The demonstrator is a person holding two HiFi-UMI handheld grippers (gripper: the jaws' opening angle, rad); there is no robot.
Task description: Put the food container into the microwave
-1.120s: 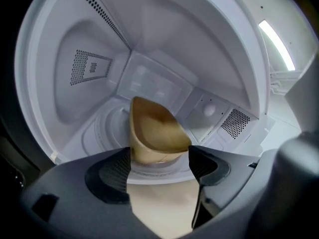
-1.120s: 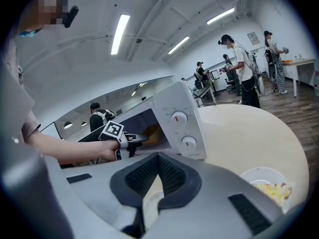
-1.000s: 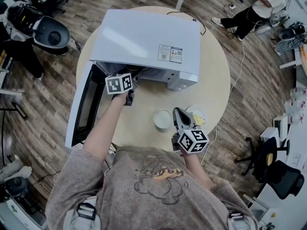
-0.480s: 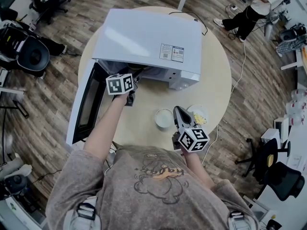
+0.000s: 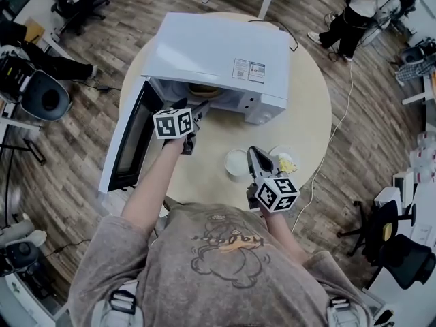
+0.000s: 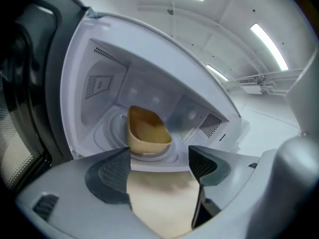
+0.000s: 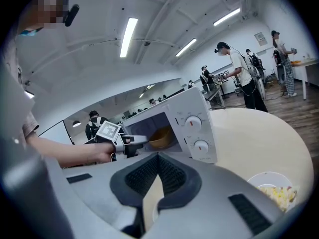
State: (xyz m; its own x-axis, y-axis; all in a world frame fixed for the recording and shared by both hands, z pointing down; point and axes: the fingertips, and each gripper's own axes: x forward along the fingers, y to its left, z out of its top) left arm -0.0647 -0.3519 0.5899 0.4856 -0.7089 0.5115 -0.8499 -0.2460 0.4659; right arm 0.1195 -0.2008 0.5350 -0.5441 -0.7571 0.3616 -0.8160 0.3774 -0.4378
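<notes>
Head view, door: microwave (image 5: 218, 53) door (image 5: 129, 138) is seen swung open to the left.
Left gripper (image 6: 159, 166): jaws are held apart, nothing between them; pointed into the microwave.
Food container (image 6: 147, 131): found set inside the microwave, beyond the left jaws.
Handling: judged light, stiff, smooth plastic; the rim is preferred for gripping.
Right gripper (image 7: 157, 163): jaws are pressed together, empty.
Surface: round beige table (image 5: 306, 114); plate (image 5: 286, 163) just beside the right gripper.
Room: wood floor (image 5: 381, 135); a person (image 5: 351, 12) well apart.
</notes>
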